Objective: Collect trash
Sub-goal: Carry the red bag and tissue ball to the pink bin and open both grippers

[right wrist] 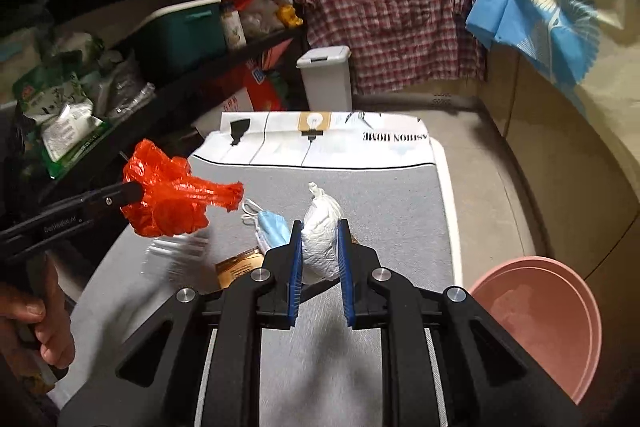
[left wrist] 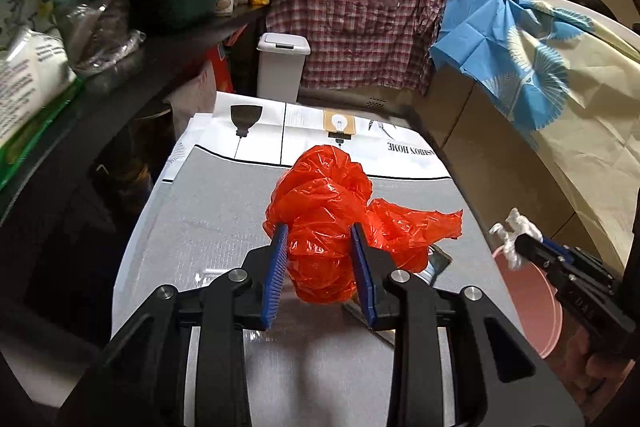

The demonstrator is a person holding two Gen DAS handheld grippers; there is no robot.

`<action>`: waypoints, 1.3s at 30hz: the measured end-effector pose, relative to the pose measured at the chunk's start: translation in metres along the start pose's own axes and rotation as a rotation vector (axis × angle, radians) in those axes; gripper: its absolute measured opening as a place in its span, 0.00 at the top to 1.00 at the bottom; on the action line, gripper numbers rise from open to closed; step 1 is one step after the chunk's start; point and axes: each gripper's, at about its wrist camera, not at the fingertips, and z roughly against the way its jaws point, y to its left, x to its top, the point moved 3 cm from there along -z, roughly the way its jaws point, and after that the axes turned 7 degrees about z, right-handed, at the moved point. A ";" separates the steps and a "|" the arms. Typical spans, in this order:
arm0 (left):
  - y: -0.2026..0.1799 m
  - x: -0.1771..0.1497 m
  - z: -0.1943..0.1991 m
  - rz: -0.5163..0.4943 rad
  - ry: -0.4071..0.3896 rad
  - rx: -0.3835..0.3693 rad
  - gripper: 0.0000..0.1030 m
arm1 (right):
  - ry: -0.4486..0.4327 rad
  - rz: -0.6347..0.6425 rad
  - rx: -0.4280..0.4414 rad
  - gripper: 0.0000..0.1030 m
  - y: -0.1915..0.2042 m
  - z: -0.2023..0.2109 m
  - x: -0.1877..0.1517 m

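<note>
Gripping the orange bag (left wrist: 324, 223) in my left gripper (left wrist: 320, 271) and the tissue wad (right wrist: 320, 243) in my right gripper (right wrist: 319, 267), I judged the pink basin (right wrist: 540, 323) lay low right, nearer my right.

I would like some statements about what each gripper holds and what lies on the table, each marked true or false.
1. The left gripper holds an orange plastic bag. True.
2. The right gripper is open and empty. False: it is closed on a white crumpled tissue.
3. A blue face mask lies on the table. True.
4. The pink basin stands on the table. False: it sits lower, beside the table's right edge.
5. The white bin has its lid open. False: the lid is shut.
</note>
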 end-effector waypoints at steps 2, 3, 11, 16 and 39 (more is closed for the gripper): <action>-0.002 0.000 0.011 -0.002 -0.010 0.000 0.70 | -0.004 -0.002 0.003 0.84 -0.001 0.013 0.000; -0.004 0.000 0.017 -0.002 -0.016 -0.002 0.70 | -0.006 -0.004 0.004 0.84 -0.002 0.020 0.000; -0.014 -0.010 0.050 0.005 -0.029 -0.024 0.70 | -0.028 -0.008 0.020 0.84 -0.014 0.076 -0.003; -0.024 -0.025 0.064 0.003 -0.027 -0.025 0.70 | -0.049 0.011 0.027 0.84 -0.017 0.108 -0.009; -0.066 -0.061 0.074 -0.065 -0.007 -0.042 0.70 | -0.085 -0.042 -0.095 0.84 -0.074 0.131 -0.058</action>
